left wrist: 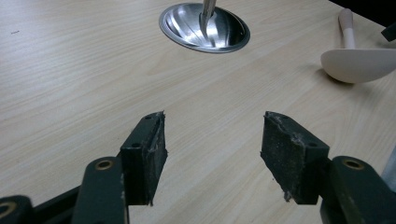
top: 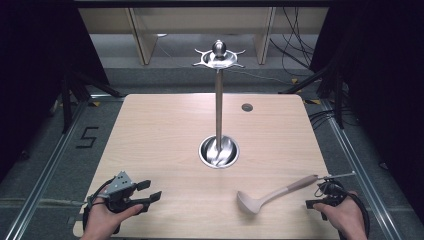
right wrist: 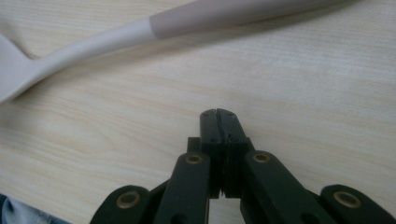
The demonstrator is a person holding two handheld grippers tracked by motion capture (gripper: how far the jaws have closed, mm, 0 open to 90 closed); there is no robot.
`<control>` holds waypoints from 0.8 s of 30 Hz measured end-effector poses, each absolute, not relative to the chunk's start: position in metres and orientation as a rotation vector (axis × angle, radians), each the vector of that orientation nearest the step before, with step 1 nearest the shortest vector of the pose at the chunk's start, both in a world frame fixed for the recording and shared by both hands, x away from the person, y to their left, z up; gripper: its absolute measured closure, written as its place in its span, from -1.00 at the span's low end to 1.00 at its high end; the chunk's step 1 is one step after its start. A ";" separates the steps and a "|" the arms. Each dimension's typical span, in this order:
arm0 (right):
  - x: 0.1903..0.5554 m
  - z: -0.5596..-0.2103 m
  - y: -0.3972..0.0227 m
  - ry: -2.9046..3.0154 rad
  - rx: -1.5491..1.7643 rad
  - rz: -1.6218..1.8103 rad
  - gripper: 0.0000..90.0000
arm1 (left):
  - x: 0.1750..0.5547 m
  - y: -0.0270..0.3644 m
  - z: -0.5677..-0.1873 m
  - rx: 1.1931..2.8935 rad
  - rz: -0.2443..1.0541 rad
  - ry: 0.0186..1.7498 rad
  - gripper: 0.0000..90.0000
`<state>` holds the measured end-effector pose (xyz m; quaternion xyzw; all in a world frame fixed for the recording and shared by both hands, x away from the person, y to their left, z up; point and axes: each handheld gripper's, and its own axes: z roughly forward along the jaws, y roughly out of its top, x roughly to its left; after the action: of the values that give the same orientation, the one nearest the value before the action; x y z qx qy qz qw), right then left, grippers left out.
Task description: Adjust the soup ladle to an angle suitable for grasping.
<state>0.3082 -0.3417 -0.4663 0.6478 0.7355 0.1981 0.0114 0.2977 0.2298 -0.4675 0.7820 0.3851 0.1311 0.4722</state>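
A pale ladle [top: 272, 194] lies on the wooden table [top: 165, 130] at the front right, bowl toward the middle, handle toward the right edge. It also shows in the left gripper view as a ladle [left wrist: 357, 60] at the upper right, and in the right gripper view as a ladle [right wrist: 140, 32] across the top. My right gripper [top: 312, 203] rests near the handle's end with its jaws shut and nothing between them [right wrist: 218, 114]. My left gripper [top: 152, 191] sits at the front left, open and empty [left wrist: 212, 140], its pads [left wrist: 285, 149] apart over bare wood.
A steel utensil stand [top: 218, 100] rises from a round dish base [top: 218, 151] at the table's middle, with a hooked ring on top [top: 219, 56]. A small dark grommet [top: 247, 107] sits at the far right. Cables lie on the floor beyond.
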 end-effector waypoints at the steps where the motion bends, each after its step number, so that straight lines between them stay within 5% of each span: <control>1: 0.310 -0.466 -0.344 2.310 1.988 0.584 1.00 | 0.299 0.230 -0.468 1.911 0.309 0.935 -0.13; 4: 0.311 -0.463 -0.331 2.150 2.197 0.557 1.00 | 0.300 0.229 -0.469 1.900 0.303 0.939 -0.13; 24: 0.357 -0.468 -0.337 2.252 2.062 0.370 1.00 | 0.299 0.230 -0.469 1.901 0.289 0.939 -0.13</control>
<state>0.3565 -0.3371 -0.4679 0.6699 0.7319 0.1203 0.0329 0.2990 0.2301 -0.4691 0.7792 0.3849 0.1186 0.4802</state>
